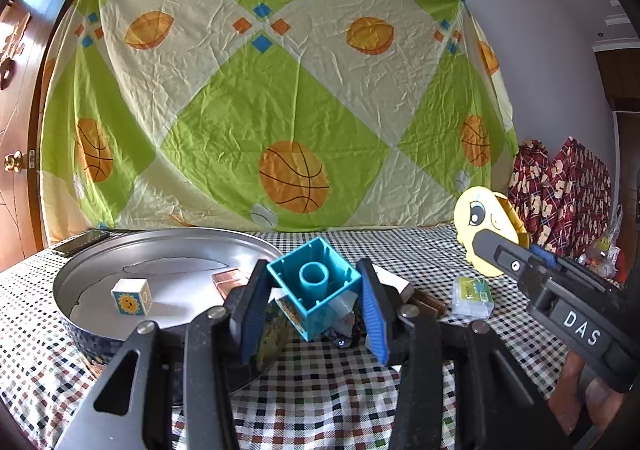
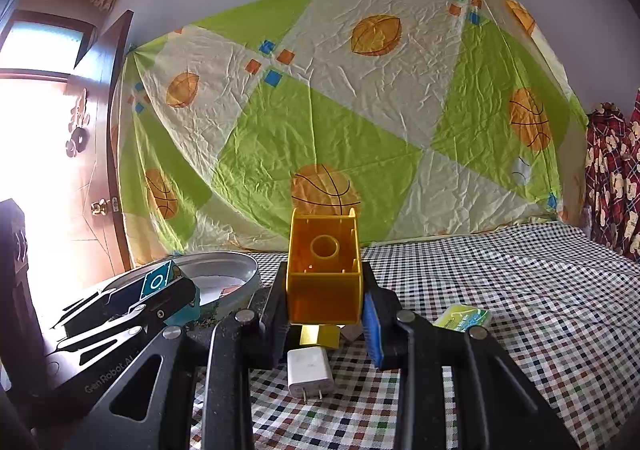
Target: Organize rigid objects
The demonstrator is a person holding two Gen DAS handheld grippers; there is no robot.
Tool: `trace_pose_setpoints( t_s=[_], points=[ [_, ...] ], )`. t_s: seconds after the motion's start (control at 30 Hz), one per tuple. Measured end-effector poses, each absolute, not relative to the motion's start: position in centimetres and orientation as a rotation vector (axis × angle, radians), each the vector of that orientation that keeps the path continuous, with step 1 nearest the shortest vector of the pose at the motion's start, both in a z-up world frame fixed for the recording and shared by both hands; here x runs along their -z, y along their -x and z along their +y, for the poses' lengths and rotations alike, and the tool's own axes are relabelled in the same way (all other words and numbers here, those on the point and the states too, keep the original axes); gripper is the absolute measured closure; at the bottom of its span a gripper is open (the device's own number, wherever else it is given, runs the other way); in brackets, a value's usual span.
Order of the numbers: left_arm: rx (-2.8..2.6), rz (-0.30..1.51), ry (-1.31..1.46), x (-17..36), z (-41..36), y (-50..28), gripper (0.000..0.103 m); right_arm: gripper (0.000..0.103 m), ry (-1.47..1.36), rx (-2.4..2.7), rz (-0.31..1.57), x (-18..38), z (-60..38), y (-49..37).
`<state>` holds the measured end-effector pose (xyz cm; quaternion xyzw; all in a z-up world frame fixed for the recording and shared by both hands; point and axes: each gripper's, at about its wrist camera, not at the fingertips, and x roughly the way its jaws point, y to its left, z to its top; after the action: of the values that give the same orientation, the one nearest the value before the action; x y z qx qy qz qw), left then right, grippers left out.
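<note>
My left gripper point(image 1: 314, 304) is shut on a blue hollow block point(image 1: 316, 286), held tilted just right of a round metal tray point(image 1: 160, 246). Inside the tray lie a white cube with a sun picture point(image 1: 130, 296) and a copper-coloured block point(image 1: 228, 278). My right gripper point(image 2: 324, 290) is shut on a yellow hollow block point(image 2: 324, 270), lifted above the checked cloth. From the left wrist view that yellow block point(image 1: 480, 217) shows a cartoon face, with the right gripper point(image 1: 496, 250) behind it. The right wrist view shows the left gripper point(image 2: 160, 290) and blue block point(image 2: 158, 280) by the tray point(image 2: 240, 266).
A white charger plug point(image 2: 310, 370) and a small gold piece point(image 2: 320, 336) lie under the yellow block. A green-labelled packet point(image 2: 464, 318) sits to the right. A phone point(image 1: 80, 242) rests behind the tray. Red patterned fabric point(image 1: 560, 185) is piled at the far right.
</note>
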<state>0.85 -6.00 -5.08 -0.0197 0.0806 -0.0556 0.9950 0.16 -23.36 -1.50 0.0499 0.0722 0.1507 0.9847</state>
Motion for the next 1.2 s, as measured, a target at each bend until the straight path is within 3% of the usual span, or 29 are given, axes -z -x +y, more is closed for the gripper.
trace_pose_setpoints(
  t_s=[0.37,1.2],
  points=[
    [0.087,0.134,0.039,5.1,-4.7,-0.4,0.06,0.069,0.013,-0.324,0.123,1.9,-20.0,0.9],
    [0.05,0.138,0.064,5.0,-1.4,-0.5,0.06,0.069,-0.082,-0.393,0.192,1.3,-17.8,-1.0]
  ],
)
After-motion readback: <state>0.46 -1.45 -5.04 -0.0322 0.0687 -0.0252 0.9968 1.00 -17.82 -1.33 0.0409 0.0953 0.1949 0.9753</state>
